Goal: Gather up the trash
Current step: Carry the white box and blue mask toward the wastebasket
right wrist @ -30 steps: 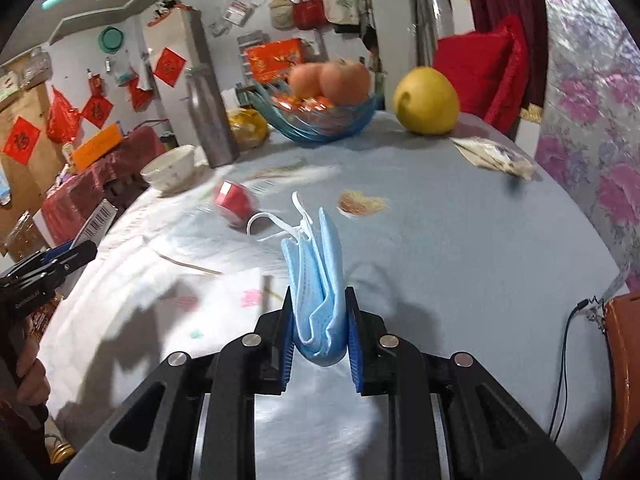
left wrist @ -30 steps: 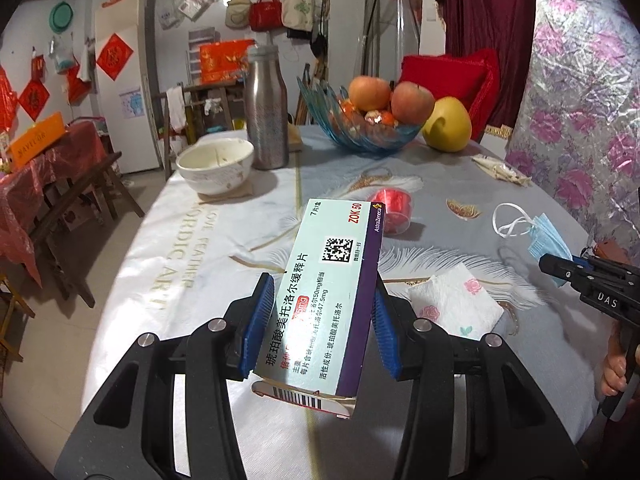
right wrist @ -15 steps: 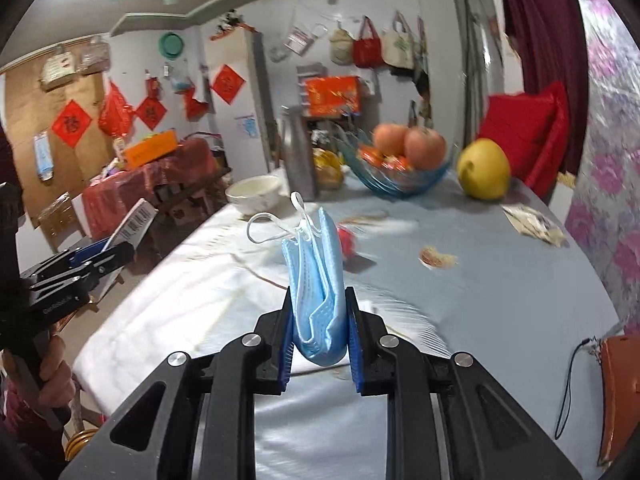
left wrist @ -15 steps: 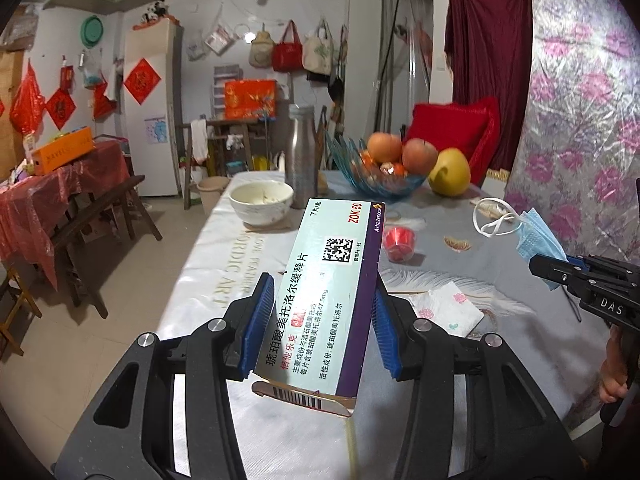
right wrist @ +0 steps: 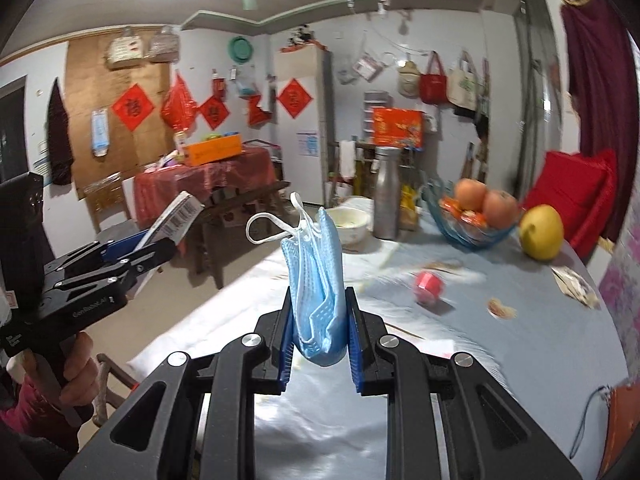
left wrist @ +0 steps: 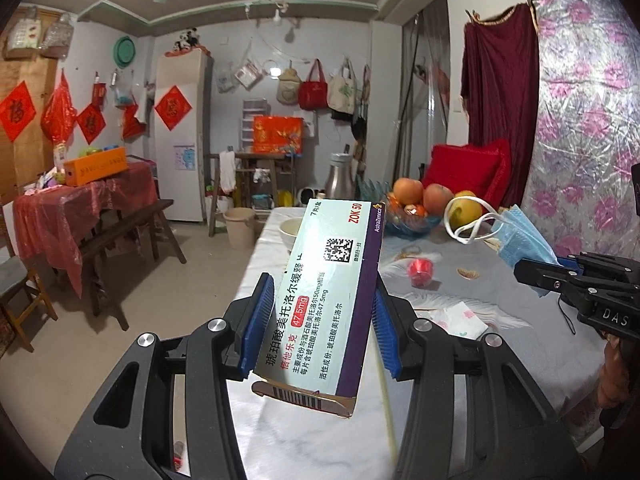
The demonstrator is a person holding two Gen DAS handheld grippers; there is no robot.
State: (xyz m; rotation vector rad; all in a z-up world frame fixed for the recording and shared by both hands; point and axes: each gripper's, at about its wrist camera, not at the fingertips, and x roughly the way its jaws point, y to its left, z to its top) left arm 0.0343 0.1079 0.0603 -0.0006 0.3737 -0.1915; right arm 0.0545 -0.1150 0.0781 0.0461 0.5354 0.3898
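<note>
The table (right wrist: 520,344), long and draped in a pale feather-print cloth, filled the right half of both views, its left long edge falling away to bare floor (left wrist: 192,280). And there was room out there: open floor ran from that edge to the wooden bench (left wrist: 124,228) and the red-covered side table (left wrist: 80,204). Along the far end of the table stood the steel flask (right wrist: 386,192), the white bowl (right wrist: 352,222) and the glass fruit bowl (right wrist: 468,228), with a yellow pomelo (right wrist: 542,232) near the right edge. Mid-table lay a floral napkin (left wrist: 456,318), a small red cup (right wrist: 430,286) and a few scraps.

The left gripper (left wrist: 318,320) hung above the table's left edge, jaws spread wide and clamped on both long sides of the medicine box (left wrist: 324,292), which stood tilted, clear of the cloth. The right gripper (right wrist: 318,334) hung over the near end of the table, jaws nearly together, pinching the folded blue face mask (right wrist: 316,280), ear loops sticking up and the whole thing off the table.
</note>
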